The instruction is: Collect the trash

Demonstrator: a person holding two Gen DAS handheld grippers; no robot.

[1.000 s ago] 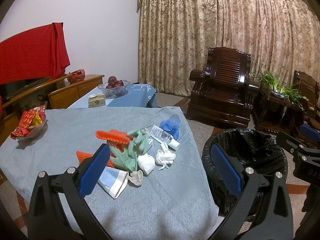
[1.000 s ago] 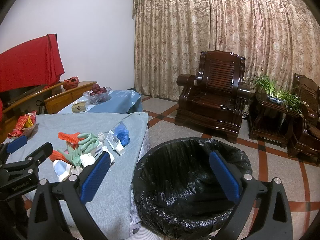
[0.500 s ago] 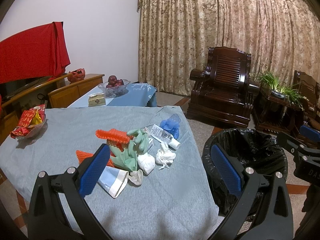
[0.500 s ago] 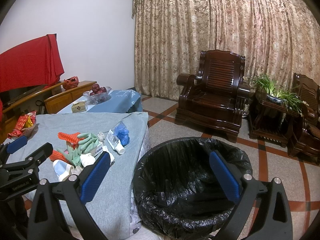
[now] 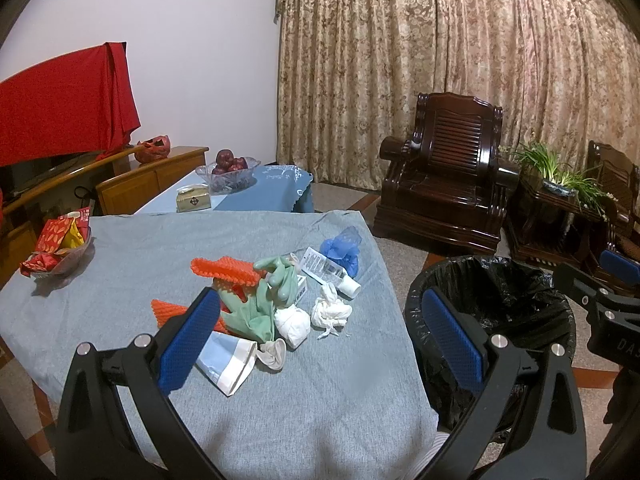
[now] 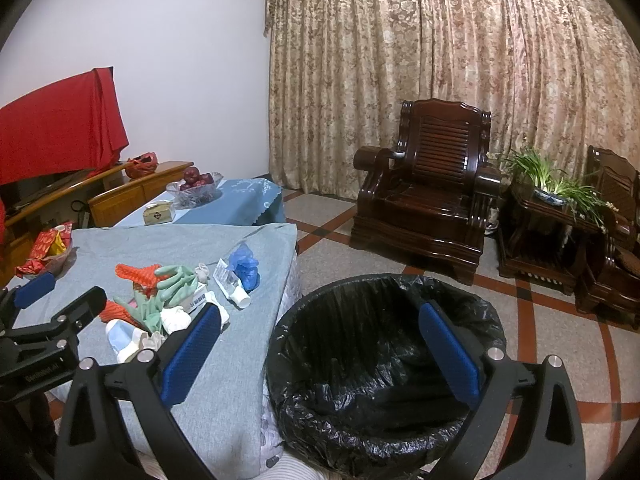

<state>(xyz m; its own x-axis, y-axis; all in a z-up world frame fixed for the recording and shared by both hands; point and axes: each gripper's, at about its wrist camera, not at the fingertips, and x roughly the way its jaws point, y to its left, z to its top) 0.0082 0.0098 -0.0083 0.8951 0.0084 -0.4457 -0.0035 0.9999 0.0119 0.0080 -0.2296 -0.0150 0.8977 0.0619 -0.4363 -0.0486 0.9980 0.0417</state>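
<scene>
- The trash lies in one small heap near the middle of the desk (image 5: 120, 248), which is covered with a grey-blue cloth.
- In the heap there are orange foam nets (image 5: 224, 270), a pale green rubber glove (image 5: 260, 304), two white crumpled tissues (image 5: 330, 312), a light blue and white paper cup (image 5: 226, 362) lying on its side, a white tube (image 5: 330, 272) with a printed label, and a blue crumpled plastic piece (image 5: 342, 250).
- The pieces touch or overlap each other; the blue piece and the tube are at the far side of the heap, towards the desk edge.
- The trash bin (image 6: 384, 380) stands on the floor just beside the desk, lined with a black bag; I see nothing inside it.
- A glass bowl (image 5: 60, 256) at the left of the desk holds red and yellow packets.
- Another glass bowl (image 5: 228, 172) on the far blue table holds dark red fruit.
- The left gripper (image 5: 320, 334) hangs above the near side of the desk, its jaws wide apart and holding nothing.
- The right gripper (image 6: 320, 344) hangs over the bin, its jaws also wide apart and empty.
</scene>
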